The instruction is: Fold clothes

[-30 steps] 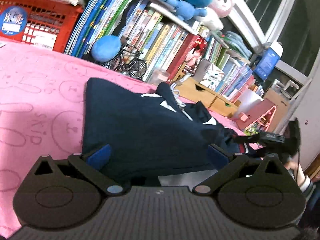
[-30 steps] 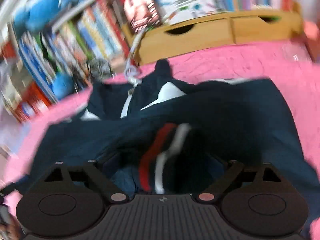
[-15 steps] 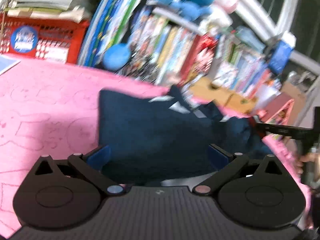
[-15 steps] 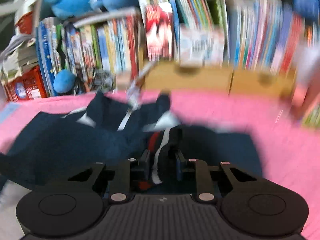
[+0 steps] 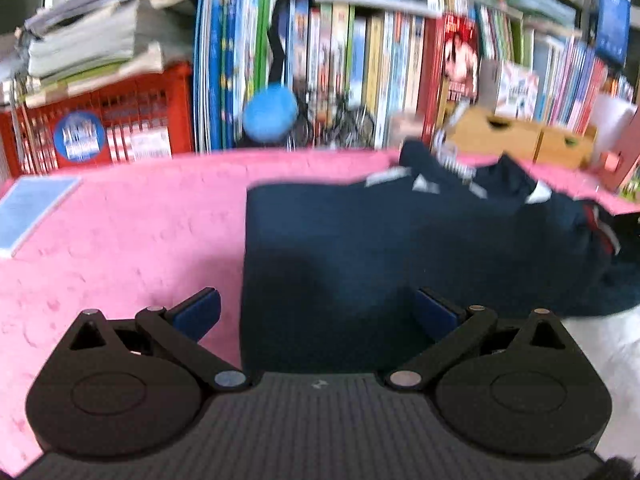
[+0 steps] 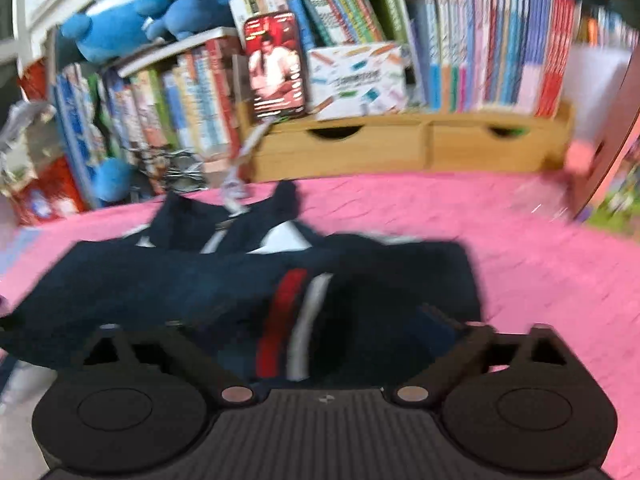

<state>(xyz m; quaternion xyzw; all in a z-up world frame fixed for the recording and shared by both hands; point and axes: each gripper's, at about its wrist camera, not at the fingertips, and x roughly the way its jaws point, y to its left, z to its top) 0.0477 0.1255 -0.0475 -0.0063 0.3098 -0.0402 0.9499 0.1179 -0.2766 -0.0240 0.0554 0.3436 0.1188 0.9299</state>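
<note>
A navy garment (image 5: 360, 248) lies spread on a pink cover (image 5: 120, 232) before a crowded bookshelf (image 5: 360, 60), its long axis running left to right across both views. At the far left of the left wrist view a red crate (image 5: 100, 128) sits at ten o'clock, with a pale blue pad (image 5: 32, 208) on the cover below it at nine. The left gripper (image 5: 316, 312) stands with jaws wide apart and nothing clamped; its left pad hangs over bare pink while the garment's straight left edge falls between the jaws, the cloth stretching off toward two o'clock. In the right wrist view the collar and zip end lie at eleven o'clock, near a wooden drawer box (image 6: 400, 148) at twelve. The right gripper (image 6: 304, 332) has just been opening and now stands wide; a red and white striped cuff (image 6: 296, 320) lies between the jaws, and, through the motion blur, no pad appears to press on it. The cuffed sleeve seems laid across the body, so the right hand looks nearer the folded part and the left hand nearer the free left edge, which would likely be the next edge brought over toward three o'clock.
</note>
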